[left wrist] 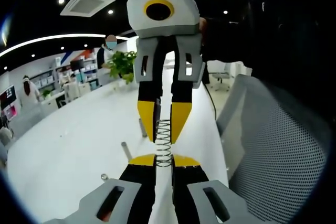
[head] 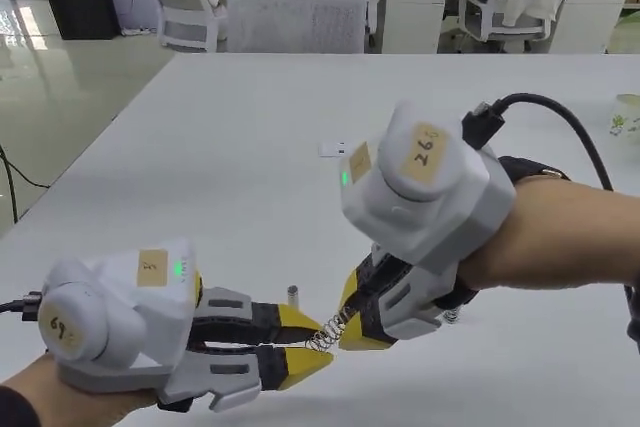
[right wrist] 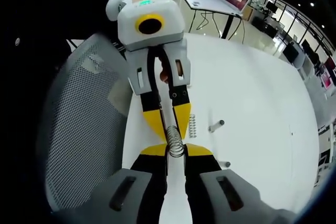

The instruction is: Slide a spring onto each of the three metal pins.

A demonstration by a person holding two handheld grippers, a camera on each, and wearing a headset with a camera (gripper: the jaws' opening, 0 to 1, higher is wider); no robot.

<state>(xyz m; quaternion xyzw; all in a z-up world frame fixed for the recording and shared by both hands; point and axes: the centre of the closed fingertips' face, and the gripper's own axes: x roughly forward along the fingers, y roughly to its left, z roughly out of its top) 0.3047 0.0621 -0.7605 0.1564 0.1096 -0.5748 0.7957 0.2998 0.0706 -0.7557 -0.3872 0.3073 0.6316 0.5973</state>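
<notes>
Our left gripper (left wrist: 164, 160) is closed on one end of a spring (left wrist: 164, 141). Its 2 yellow tips stand with only the width of the coil between them, and the spring runs straight forward out of them. Our right gripper (right wrist: 176, 151) comes from the opposite side, tip toward tip, and pinches the other end of this same spring. So the coil hangs between the 2 pairs of jaws, a little above the table (head: 250, 127). In the left gripper view something dark and thin sits between the right gripper's jaws behind the spring; we cannot tell what it is.

Going outward, the left gripper view shows 2 pins standing on the table to the left of the held spring. The nearer pin (left wrist: 126, 150) is beside the left gripper's tips, and the farther pin (left wrist: 142, 127) is just beside the right gripper's tips. Neither one touches the spring. In the right gripper view a loose spring (right wrist: 192, 124) lies on the table just to the right of the left gripper's tips. A mesh chair back (left wrist: 283, 145) stands at the table edge, on the right of the left gripper.
</notes>
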